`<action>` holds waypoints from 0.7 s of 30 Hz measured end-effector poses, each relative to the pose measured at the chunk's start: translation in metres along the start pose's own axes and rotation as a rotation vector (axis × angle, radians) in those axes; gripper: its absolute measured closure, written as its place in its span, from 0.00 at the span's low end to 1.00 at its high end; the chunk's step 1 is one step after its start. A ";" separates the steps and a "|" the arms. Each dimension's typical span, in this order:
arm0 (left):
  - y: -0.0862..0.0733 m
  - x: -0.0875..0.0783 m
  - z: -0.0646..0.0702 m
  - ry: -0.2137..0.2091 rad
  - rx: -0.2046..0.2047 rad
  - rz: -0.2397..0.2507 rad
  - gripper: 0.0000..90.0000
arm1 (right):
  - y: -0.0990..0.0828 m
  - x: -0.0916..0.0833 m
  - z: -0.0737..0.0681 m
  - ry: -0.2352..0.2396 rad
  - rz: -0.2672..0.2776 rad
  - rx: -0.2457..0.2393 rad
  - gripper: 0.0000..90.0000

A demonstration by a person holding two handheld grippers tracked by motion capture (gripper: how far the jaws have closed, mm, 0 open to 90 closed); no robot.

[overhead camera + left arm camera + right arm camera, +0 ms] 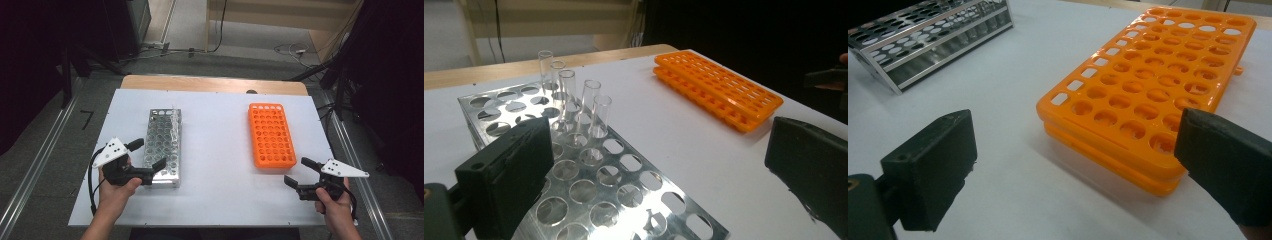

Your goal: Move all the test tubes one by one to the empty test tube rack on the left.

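The metal rack (589, 165) lies right under the left tongs (150, 154), whose jaws stand wide apart with nothing between them. Five clear tubes (574, 100) stand upright in holes at its far end; the other holes are empty. The orange rack (1153, 90), empty, sits just ahead of the right tongs (299, 172), also gaping and holding nothing. The tubes barely show from above on the white surface (215, 150).
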State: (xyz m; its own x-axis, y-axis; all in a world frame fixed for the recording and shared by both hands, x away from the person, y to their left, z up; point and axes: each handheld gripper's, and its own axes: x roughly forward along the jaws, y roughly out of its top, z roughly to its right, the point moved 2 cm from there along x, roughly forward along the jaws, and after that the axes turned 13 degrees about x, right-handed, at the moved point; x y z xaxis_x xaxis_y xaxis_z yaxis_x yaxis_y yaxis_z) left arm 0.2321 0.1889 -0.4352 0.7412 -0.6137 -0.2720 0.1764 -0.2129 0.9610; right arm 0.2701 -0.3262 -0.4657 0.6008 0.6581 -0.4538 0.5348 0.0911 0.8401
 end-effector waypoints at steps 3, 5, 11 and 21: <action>-0.005 -0.008 0.002 -0.003 0.012 0.009 0.00 | 0.000 -0.001 0.001 -0.002 0.003 0.007 0.02; -0.009 -0.014 0.002 -0.003 0.010 0.018 0.00 | 0.000 -0.001 0.003 -0.005 0.005 0.006 0.02; -0.025 -0.030 -0.002 0.016 0.018 0.014 0.00 | -0.002 -0.002 0.007 -0.010 0.011 0.017 0.02; -0.040 -0.038 -0.013 0.011 -0.026 0.031 0.00 | -0.010 -0.004 0.024 -0.023 0.033 0.061 0.02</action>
State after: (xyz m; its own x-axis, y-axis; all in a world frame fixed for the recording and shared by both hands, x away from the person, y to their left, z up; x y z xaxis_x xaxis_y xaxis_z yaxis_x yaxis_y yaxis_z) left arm 0.2048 0.2307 -0.4628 0.7537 -0.6110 -0.2421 0.1704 -0.1741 0.9699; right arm 0.2765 -0.3476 -0.4796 0.6319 0.6428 -0.4331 0.5491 0.0232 0.8355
